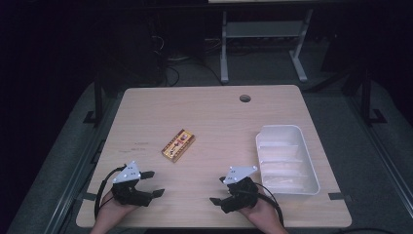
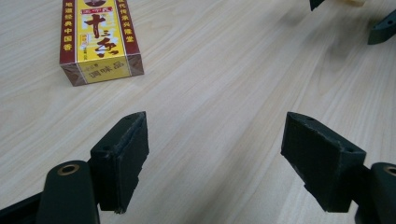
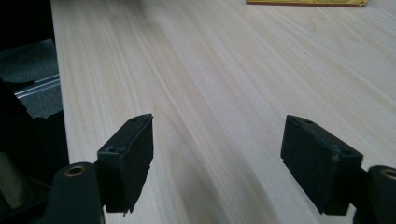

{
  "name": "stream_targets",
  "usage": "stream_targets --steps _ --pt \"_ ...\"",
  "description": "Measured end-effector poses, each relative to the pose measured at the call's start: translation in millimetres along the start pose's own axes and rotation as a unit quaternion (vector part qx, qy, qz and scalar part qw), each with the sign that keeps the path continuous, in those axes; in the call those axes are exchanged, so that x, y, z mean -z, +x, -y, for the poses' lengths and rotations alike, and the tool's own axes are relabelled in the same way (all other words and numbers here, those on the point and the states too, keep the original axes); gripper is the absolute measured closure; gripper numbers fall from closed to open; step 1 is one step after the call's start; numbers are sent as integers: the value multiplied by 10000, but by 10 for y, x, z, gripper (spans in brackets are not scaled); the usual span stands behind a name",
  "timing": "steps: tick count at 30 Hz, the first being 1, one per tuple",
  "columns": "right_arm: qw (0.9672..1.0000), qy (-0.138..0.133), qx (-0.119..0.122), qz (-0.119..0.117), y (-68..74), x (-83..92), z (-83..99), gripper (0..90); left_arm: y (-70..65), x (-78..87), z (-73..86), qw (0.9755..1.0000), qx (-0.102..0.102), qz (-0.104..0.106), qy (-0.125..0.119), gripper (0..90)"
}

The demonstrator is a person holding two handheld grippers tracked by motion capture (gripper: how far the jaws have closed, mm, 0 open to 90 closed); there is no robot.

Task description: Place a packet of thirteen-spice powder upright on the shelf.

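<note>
A yellow and red box (image 1: 178,145) with Chinese print lies flat near the table's middle. The left gripper view shows the box (image 2: 99,39) at the upper left, ahead of the jaws. A thin strip of the box (image 3: 306,2) crosses the top edge of the right gripper view. My left gripper (image 1: 155,183) rests near the front left edge, open, with only bare wood between its jaws (image 2: 215,126). My right gripper (image 1: 217,190) sits near the front edge, right of centre. It is open too, with nothing between its jaws (image 3: 218,126).
A white plastic tray (image 1: 287,127) with ribbed dividers stands at the table's right side, just right of my right gripper. A round cable hole (image 1: 245,98) sits near the far edge. Dark floor and desk legs lie beyond the table.
</note>
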State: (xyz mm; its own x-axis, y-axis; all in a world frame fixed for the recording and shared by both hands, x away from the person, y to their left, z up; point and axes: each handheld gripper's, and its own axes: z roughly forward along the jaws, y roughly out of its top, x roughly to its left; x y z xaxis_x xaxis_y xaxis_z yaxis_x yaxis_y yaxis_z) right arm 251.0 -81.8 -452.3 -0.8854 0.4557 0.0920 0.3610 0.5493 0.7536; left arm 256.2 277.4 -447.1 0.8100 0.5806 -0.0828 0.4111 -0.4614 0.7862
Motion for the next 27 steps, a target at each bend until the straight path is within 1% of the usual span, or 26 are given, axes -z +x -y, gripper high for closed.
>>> stream_targets --steps 3,5,7,8,11,12,13,14,16,18,19,20,22,23,24,25,26,27 --pt "10000 8 76 -15 24 25 -1 245 0 1 -11 10000 -2 -42 31 227" --pt "10000 -21 38 3 20 32 -2 244 2 -1 -22 9999 7 -112 63 227" --pt "10000 -17 34 -14 12 31 -5 244 3 -1 -27 9999 11 -139 81 227" --pt "9999 61 128 -17 6 27 -21 244 5 5 -31 9998 20 -160 107 227" --pt "9998 94 191 -1 1 39 -34 241 19 44 -50 9995 154 -279 45 228" --pt "9998 93 196 -21 -1 45 -36 241 19 44 -50 9995 154 -279 45 230" --pt "9998 95 201 4 0 51 -40 240 25 58 -93 9990 153 -424 75 232" --pt "9997 75 214 37 -3 55 -44 240 19 58 -121 9986 146 -494 82 232" --pt "9998 28 205 39 -18 68 -53 240 4 52 -182 9988 97 -477 37 231" --pt "9999 -51 147 51 -32 82 -65 231 -10 30 -237 9987 48 -509 9 231" --pt "9999 -64 117 61 -32 88 -73 230 -10 21 -263 9986 48 -530 47 231" --pt "9999 -83 125 80 -27 94 -78 231 -10 9 -286 9985 54 -542 84 231" --pt "9998 -92 144 110 -8 105 -79 231 6 -13 -336 9979 42 -631 167 232" --pt "9998 -83 165 110 -4 108 -77 231 6 -13 -336 9979 42 -631 167 232" --pt "9998 -83 165 110 -4 108 -77 231 22 -26 -361 9975 54 -677 214 232" --pt "9998 -87 166 121 -5 112 -72 230 73 -65 -421 9969 62 -721 300 233" --pt "9998 -88 152 111 -13 113 -72 230 100 -92 -450 9965 85 -771 310 234" --pt "9998 -88 152 111 -13 113 -72 230 100 -92 -450 9965 85 -771 310 235"
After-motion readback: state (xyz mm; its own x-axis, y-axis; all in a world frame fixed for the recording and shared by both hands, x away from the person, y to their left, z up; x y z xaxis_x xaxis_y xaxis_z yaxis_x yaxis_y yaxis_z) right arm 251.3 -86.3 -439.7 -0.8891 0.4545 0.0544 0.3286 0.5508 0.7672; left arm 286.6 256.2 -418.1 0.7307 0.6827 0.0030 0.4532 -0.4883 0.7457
